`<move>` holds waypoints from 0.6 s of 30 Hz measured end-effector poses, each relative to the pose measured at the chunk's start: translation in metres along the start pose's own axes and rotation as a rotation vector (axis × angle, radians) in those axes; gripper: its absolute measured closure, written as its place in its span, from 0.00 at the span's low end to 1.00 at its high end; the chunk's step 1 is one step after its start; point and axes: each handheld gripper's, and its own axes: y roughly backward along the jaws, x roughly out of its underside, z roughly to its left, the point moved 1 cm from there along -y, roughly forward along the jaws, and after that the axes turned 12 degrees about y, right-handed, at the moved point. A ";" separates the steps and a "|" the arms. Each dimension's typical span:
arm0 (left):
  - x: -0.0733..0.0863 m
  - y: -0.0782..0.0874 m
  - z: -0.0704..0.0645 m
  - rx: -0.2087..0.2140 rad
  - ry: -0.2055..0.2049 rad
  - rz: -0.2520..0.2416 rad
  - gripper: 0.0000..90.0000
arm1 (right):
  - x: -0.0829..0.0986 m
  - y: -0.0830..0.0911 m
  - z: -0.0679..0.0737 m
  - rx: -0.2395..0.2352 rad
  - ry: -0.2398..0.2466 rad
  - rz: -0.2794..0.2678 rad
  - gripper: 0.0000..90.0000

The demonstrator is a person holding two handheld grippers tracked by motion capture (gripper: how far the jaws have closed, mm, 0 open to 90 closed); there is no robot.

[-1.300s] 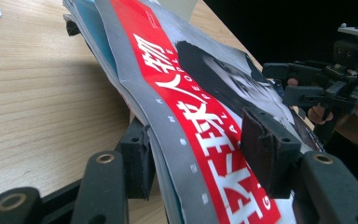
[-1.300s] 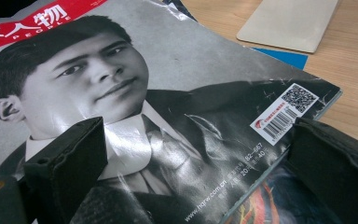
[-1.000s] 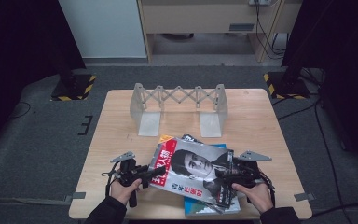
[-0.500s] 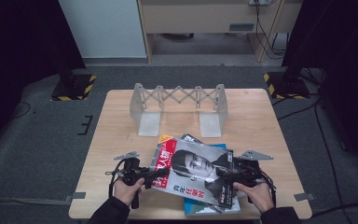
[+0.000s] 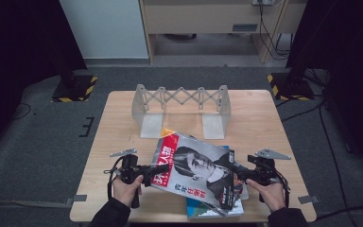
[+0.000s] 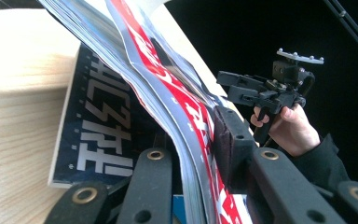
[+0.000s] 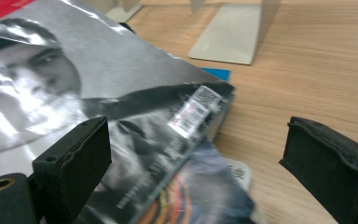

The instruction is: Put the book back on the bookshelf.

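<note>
Glossy red-and-grey magazine with a portrait cover (image 5: 194,170) sits on top of a small stack of other magazines at the near edge of the pale wooden worktop (image 5: 283,123), its left side raised off the pile.

Left claw (image 5: 152,169) clamped on the magazine's left edge; the left gripper view has the pages (image 6: 168,93) pinched and bent between its pads.

Right claw (image 5: 233,166) spread wide, jaws either side of the magazine's right edge; in the right gripper view the barcode corner (image 7: 198,109) lies between the two pads, neither one touching it.

Long axis runs from far-left to near-right, masthead end toward the clear folding book rack (image 5: 182,106). Right claw is nearer the free edge; a short push leftward should seat it for a bite.

Blue-covered book (image 5: 208,209) underneath, partly exposed near edge.
</note>
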 end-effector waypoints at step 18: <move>-0.032 0.009 -0.031 0.024 -0.065 -0.068 0.93 | 0.010 0.015 -0.044 0.159 -0.017 0.056 0.09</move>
